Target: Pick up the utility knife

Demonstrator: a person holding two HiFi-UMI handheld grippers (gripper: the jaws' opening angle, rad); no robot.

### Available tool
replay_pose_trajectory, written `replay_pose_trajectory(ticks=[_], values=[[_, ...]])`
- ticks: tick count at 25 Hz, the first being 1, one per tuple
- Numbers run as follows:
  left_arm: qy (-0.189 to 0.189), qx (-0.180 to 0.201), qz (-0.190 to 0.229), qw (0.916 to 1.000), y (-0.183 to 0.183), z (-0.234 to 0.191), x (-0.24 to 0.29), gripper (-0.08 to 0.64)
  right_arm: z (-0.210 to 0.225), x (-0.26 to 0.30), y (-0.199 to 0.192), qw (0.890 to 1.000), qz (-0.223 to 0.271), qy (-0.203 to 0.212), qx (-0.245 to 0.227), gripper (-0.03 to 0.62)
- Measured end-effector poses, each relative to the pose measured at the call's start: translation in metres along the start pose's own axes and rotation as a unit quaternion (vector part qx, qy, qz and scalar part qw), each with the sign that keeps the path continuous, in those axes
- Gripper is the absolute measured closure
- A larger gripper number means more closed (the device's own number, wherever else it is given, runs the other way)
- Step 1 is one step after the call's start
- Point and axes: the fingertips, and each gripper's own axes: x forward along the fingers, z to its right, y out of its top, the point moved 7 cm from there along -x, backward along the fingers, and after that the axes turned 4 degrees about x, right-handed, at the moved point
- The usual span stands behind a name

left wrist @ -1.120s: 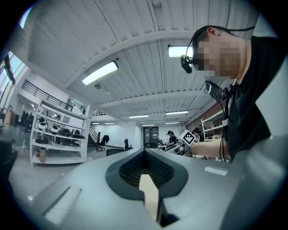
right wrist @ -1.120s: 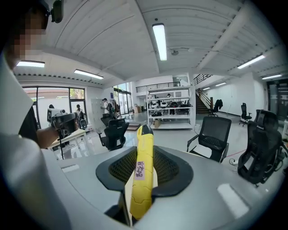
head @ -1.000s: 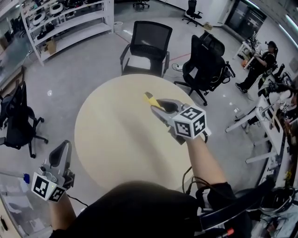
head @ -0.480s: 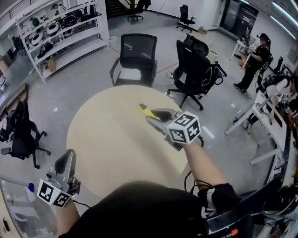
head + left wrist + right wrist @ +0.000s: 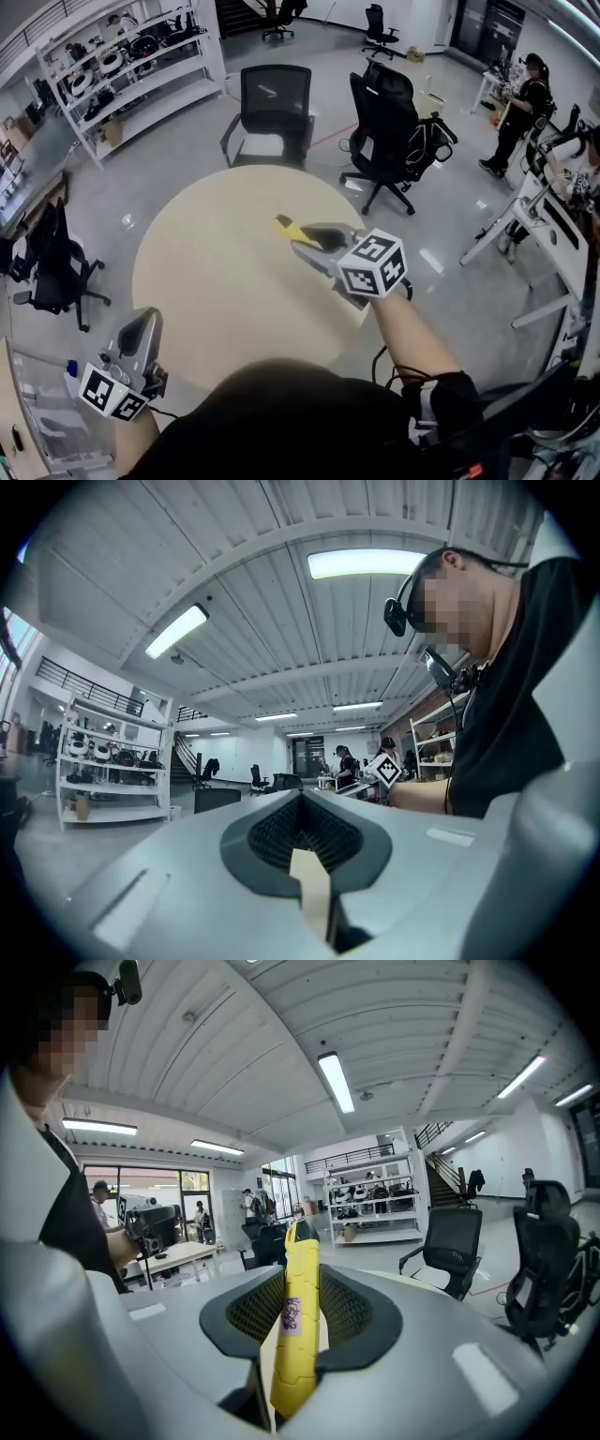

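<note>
The yellow utility knife (image 5: 289, 228) is clamped lengthwise between the pads of my right gripper (image 5: 305, 236). It hangs in the air over the far right part of the round beige table (image 5: 206, 281). In the right gripper view the knife (image 5: 298, 1326) runs up between the two ribbed pads, and its dark tip sticks out past them. My left gripper (image 5: 142, 328) hovers off the table's near left edge with nothing in it. In its own view the left gripper (image 5: 302, 832) shows its pads closed together.
Two black office chairs (image 5: 272, 103) (image 5: 394, 122) stand behind the table, and a third chair (image 5: 56, 262) is at the left. A white shelf rack (image 5: 131, 66) fills the back left. Desks and a standing person (image 5: 520, 94) are at the right.
The head view has shifted. The table now sits lower and further left in it, and the chairs look nearer. Both grippers moved along with it. The knife stays in the right gripper.
</note>
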Motion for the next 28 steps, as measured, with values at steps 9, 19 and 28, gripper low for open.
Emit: replay_pose_trajectory(ticks=[9, 19, 28], values=[[-0.033, -0.013, 0.006, 0.9994, -0.007, -0.005, -0.021, 0.563, -0.037, -0.001, 0.011, 0.999, 0.043, 0.016, 0.028, 0.462], [-0.054, -0.024, 0.047, 0.9972, -0.012, -0.073, -0.065, 0.563, -0.112, 0.032, 0.051, 0.996, 0.092, 0.013, 0.005, 0.462], [-0.059, -0.033, 0.06, 0.9959, -0.021, -0.087, -0.071, 0.563, -0.12, 0.036, 0.05, 0.996, 0.09, -0.003, 0.0, 0.463]])
